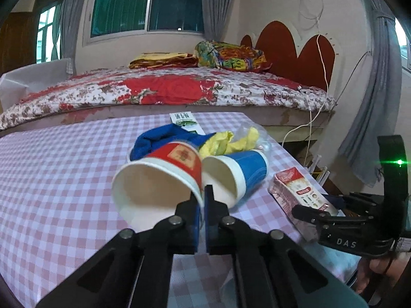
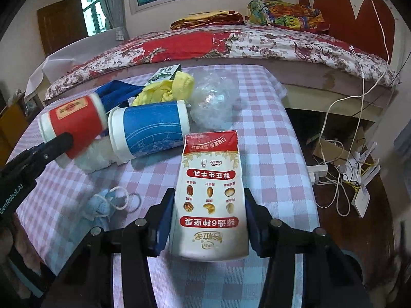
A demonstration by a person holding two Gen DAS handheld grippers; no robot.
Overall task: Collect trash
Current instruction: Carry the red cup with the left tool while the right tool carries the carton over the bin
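Near the worktop's right edge, the left gripper (image 1: 204, 200) has its jaws pinched on the rim of the light, crushable red cup (image 1: 159, 177), while the right gripper (image 2: 209, 220) clamps the stiffer milk carton (image 2: 209, 195) across its flat sides.

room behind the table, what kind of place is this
Most likely a home bedroom: a bed with a floral quilt, a red headboard and folded bedding sits behind the checked table, under a curtained window.
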